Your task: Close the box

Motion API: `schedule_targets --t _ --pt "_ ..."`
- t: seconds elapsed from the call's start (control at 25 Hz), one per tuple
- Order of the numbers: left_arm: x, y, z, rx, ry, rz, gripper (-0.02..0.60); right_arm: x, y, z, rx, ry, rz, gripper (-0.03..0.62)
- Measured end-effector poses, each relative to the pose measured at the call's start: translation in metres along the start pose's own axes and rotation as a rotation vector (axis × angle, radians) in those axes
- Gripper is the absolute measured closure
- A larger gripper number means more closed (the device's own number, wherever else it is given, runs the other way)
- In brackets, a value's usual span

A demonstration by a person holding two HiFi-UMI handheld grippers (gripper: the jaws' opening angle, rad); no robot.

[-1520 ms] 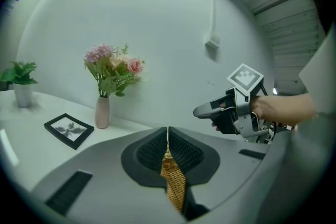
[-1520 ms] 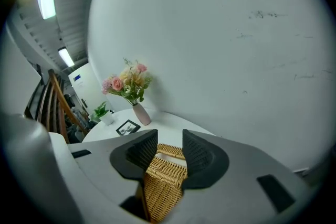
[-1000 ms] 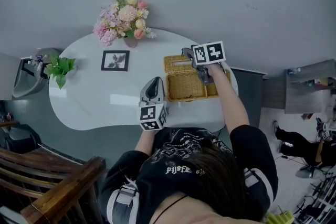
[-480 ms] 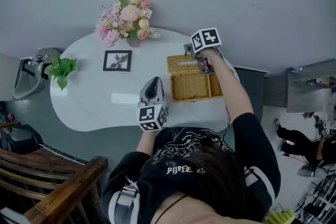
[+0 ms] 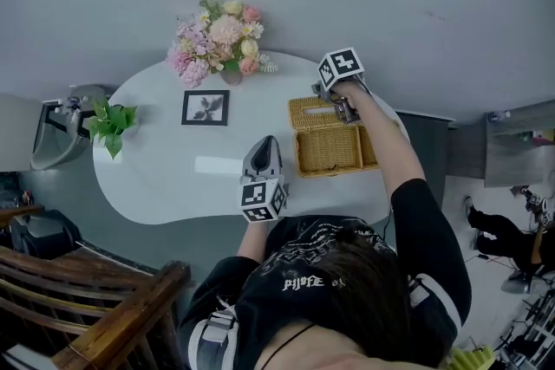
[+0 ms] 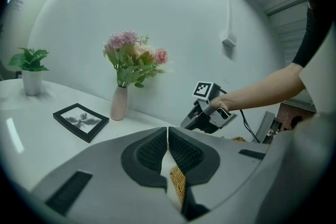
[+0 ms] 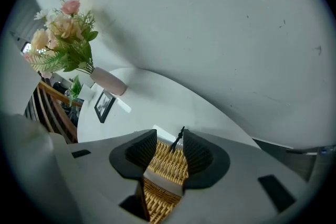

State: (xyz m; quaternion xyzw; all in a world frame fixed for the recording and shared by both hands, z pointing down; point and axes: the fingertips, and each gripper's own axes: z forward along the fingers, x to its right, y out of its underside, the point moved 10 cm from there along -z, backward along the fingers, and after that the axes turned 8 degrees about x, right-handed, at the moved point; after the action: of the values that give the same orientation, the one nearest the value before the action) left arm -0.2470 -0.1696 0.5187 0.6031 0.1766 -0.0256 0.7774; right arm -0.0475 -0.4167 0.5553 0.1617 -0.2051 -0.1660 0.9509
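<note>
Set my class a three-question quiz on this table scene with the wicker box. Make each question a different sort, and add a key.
1. True or false: the left gripper has its jaws together, holding nothing.
2. What is the right gripper shut on? A) a vase B) the wicker lid C) a potted plant
3. Fill in: in the head view, the wicker box stands to the ____ of the picture frame.

Key: 1 true; 2 B; 3 right.

Tan wicker box point(image 5: 329, 152) stands open, lid point(image 5: 314, 108) raised at its far edge.
</note>
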Motion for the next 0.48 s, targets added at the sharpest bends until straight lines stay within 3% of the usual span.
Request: schedule_targets --t 0.24,0.48 --pt "-0.008 0.011 0.005 -0.023 -0.013 -0.066 0.555 0.007 -0.007 0.015 -0.063 0.036 0.033 0.416" --pt "-0.013 0.015 0.005 -0.023 -0.030 -0.070 0.555 0.011 -0.012 0.024 -0.108 0.048 0.037 0.416"
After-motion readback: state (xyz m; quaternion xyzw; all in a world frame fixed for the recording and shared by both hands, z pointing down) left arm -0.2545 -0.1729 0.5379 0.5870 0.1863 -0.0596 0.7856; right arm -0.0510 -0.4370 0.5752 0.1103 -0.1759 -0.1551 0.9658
